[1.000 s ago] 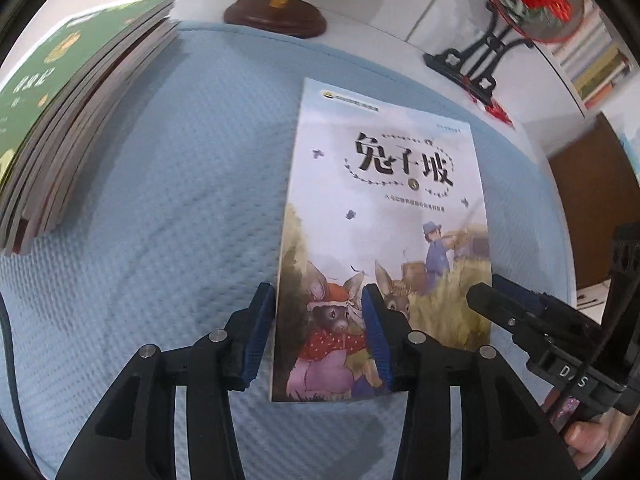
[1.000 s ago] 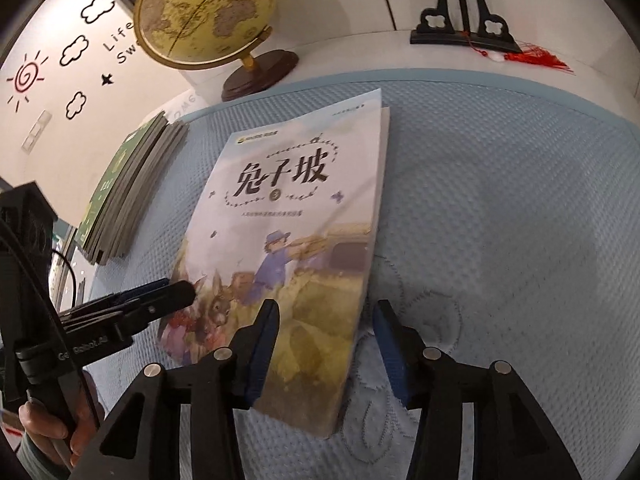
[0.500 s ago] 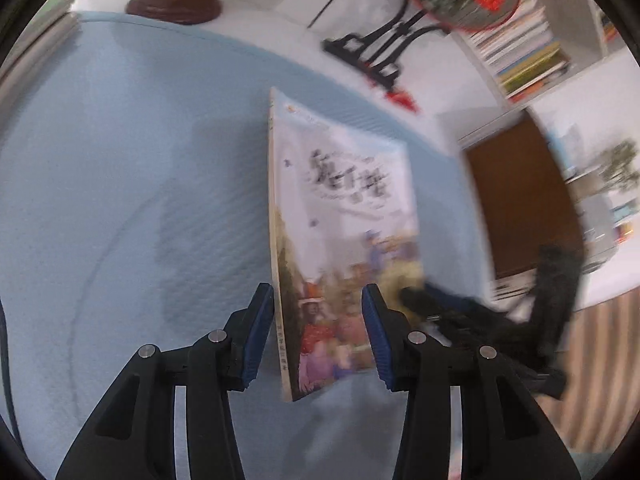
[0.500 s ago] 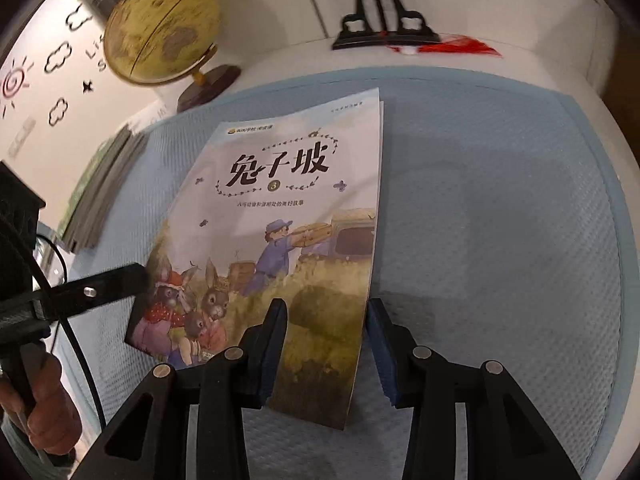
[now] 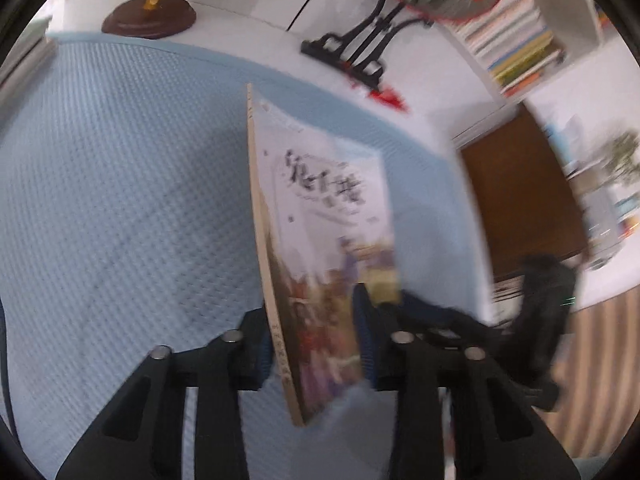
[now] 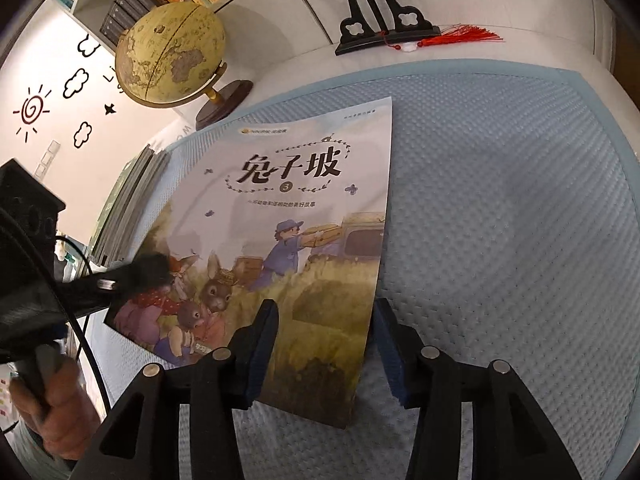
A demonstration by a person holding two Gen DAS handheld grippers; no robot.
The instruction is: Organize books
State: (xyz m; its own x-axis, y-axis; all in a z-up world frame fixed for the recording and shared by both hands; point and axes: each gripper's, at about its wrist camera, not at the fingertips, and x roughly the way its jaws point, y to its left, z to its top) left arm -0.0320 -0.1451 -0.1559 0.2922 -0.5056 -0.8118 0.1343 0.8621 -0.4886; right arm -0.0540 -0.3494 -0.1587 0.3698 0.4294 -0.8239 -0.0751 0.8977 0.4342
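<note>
In the left wrist view, the left claw [image 5: 314, 344] grips the lower edge of the illustrated paperback storybook [image 5: 320, 240], blue pads pressed on both covers. The book stands tilted on edge at frame centre above the light-blue quilted mat [image 5: 120, 200], motion-blurred. At the upper left sits a yellow globe on a brown wooden base [image 5: 150, 16]. In the right wrist view, a stack of thin books [image 6: 128, 204] lies at mid-left. The right claw [image 6: 326, 340], at lower centre, straddles the storybook's lower right corner; whether its pads pinch it, I cannot tell.
</note>
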